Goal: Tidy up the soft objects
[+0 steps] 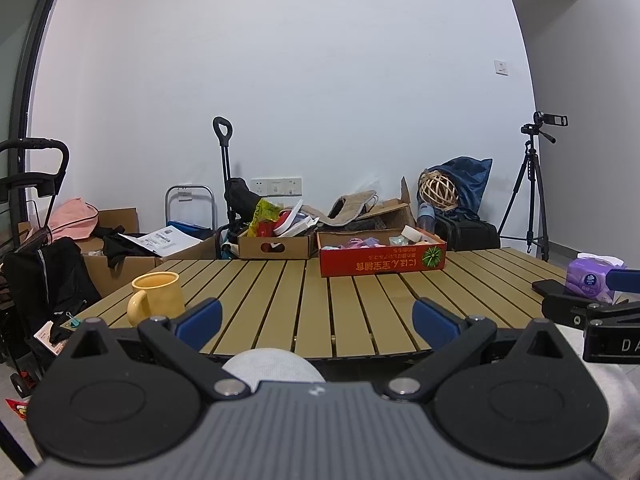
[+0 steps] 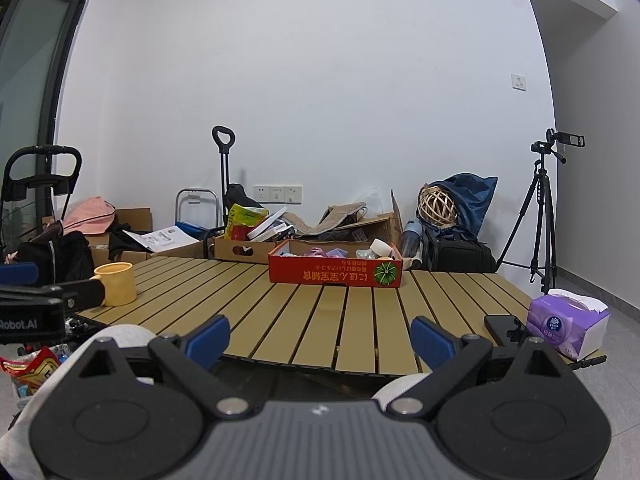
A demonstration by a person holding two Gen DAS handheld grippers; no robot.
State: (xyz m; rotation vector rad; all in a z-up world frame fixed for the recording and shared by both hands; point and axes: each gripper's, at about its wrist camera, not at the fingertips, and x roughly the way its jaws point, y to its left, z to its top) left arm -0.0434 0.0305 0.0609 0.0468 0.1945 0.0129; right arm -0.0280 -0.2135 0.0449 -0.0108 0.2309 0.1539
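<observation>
A red cardboard box [image 1: 382, 260] [image 2: 335, 271] holding several small soft pastel items stands at the far side of the slatted wooden table [image 1: 320, 300] [image 2: 320, 312]. A purple tissue pack [image 1: 592, 280] [image 2: 566, 326] lies at the table's right edge. My left gripper [image 1: 318, 320] is open and empty, held at the table's near edge. My right gripper [image 2: 320, 338] is open and empty, also at the near edge, to the right of the left one.
A yellow mug [image 1: 158, 296] [image 2: 116, 283] stands at the table's left. A black phone [image 2: 502, 326] lies beside the tissue pack. A brown box of clutter [image 1: 276, 240] sits behind the red box. Bags, carts and a tripod [image 2: 540, 216] stand along the wall.
</observation>
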